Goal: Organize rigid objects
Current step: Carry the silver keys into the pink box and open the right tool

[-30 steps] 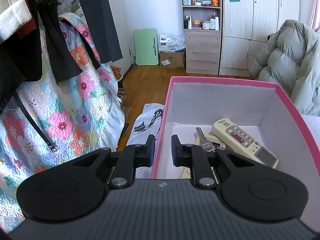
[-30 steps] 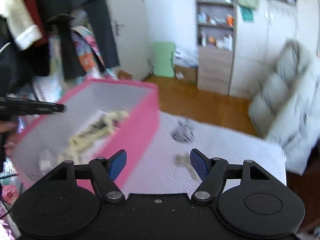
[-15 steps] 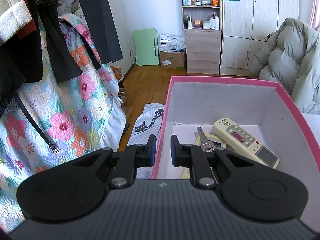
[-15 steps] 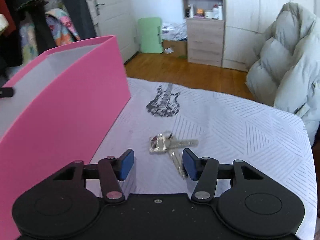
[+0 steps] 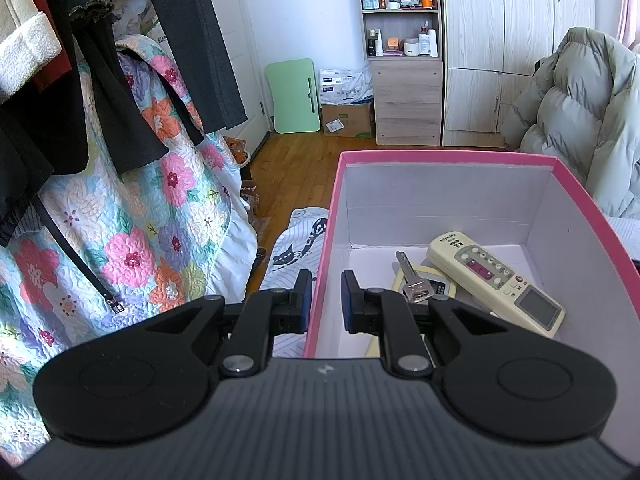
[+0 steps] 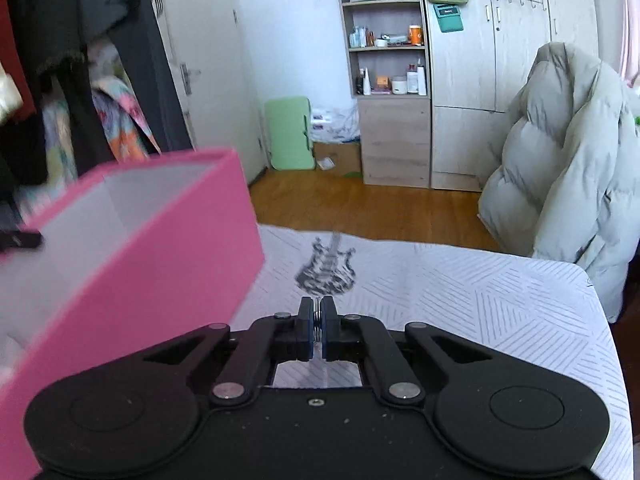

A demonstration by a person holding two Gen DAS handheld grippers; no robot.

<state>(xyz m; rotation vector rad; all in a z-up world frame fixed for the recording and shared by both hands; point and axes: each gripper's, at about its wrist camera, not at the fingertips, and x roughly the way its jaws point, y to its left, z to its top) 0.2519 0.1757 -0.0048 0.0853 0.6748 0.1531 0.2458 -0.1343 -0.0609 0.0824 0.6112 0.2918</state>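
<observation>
Right gripper tilted down, fingers just closed on keys — left gripper pinching box wall.

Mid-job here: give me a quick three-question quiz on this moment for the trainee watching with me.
1. What does the left gripper hold?
2. True or false: the remote control lies outside the pink box.
3. The right gripper jaws are: A) wide open, B) shut on the key ring, C) shut on nothing.

Key: 1. The near wall of the pink box, pinched between its jaws. 2. False; it lies inside, beside a key. 3. B.
</observation>
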